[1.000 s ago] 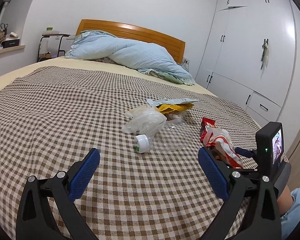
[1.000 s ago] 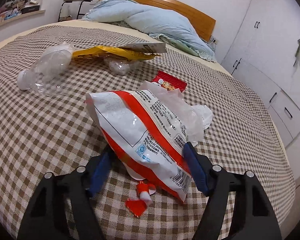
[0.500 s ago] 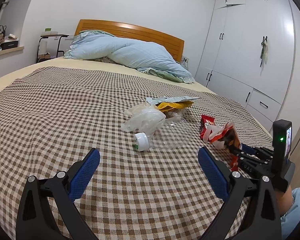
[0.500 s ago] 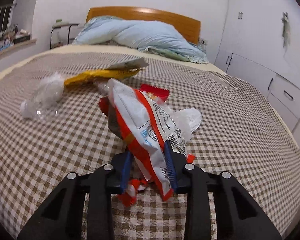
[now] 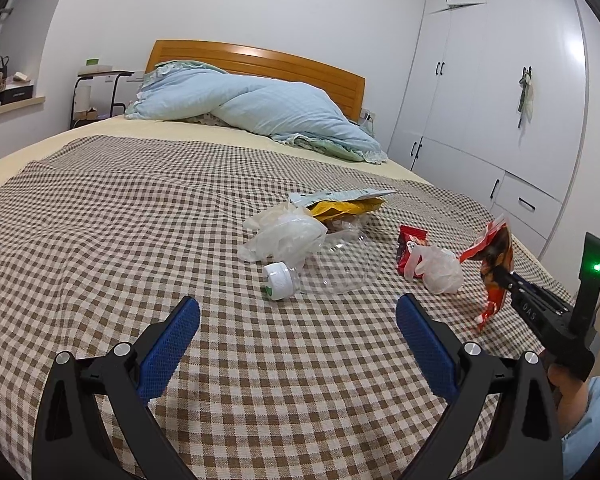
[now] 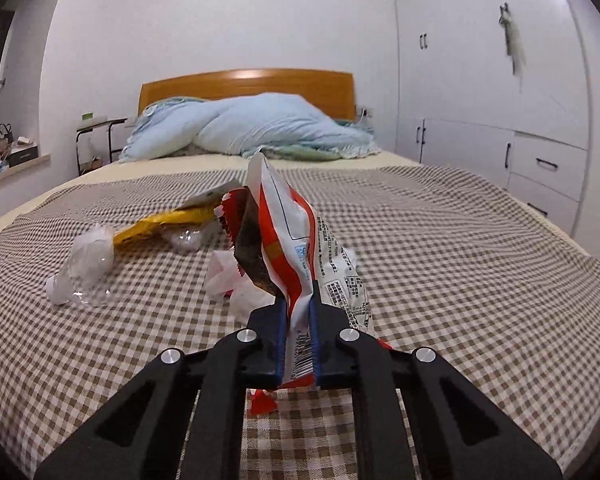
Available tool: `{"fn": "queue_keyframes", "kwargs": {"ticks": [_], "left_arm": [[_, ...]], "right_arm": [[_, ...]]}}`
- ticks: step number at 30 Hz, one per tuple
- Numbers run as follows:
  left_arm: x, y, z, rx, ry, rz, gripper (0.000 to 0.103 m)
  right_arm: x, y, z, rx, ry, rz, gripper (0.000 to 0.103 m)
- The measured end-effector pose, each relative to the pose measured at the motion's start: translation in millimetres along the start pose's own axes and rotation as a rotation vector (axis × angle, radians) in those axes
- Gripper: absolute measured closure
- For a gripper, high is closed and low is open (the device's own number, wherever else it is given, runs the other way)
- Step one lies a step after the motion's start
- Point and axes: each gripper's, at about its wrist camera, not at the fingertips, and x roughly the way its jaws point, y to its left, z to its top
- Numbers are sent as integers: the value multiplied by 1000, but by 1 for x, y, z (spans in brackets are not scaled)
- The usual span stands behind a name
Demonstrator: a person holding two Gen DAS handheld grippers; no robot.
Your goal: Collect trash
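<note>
A red-and-white snack bag [image 6: 288, 236] stands upright between the blue pads of my right gripper [image 6: 298, 312], whose jaws are closing and pinch its lower edge. The left wrist view shows the same bag [image 5: 496, 264] lifted off the checked bedspread [image 5: 140, 240] at the right. My left gripper [image 5: 296, 312] hovers open and holds nothing, short of a clear plastic bottle [image 5: 332, 264] with a white cap. Around the bottle lie a crumpled clear bag [image 5: 284, 236], a yellow wrapper [image 5: 344, 207], a small red packet [image 5: 410, 240] and a white plastic bag [image 5: 440, 270].
A light blue duvet [image 5: 268, 112] is piled against the wooden headboard [image 5: 260, 56]. White wardrobes [image 5: 500, 100] line the right wall, close to the bed's right edge. A small side table [image 5: 100, 88] stands at the back left. A person's hand [image 5: 568, 392] grips the right tool.
The right gripper has shut on the snack bag, rolled upright and lifted it off the bedspread, uncovering the white plastic bag. The left gripper has stayed put and open.
</note>
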Motion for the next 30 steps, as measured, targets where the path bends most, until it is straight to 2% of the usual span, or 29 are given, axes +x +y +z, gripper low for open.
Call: {"fn": "queue_keyframes", "kwargs": {"ticks": [5, 14, 20, 25, 30], "left_arm": [[1, -4, -1, 9, 5, -6, 8], [3, -16, -2, 52, 27, -3, 8], [16, -33, 3, 88, 58, 0, 8], [34, -53, 8, 162, 111, -12, 8], [52, -65, 18, 259, 152, 39, 8]], "right_arm": [[-12, -3, 0, 19, -32, -41, 93], [-38, 18, -14, 32, -23, -26, 94], [-45, 12, -9, 41, -21, -28, 93], [-54, -2, -11, 79, -35, -20, 93], [-42, 0, -30, 85, -27, -16, 93]]}}
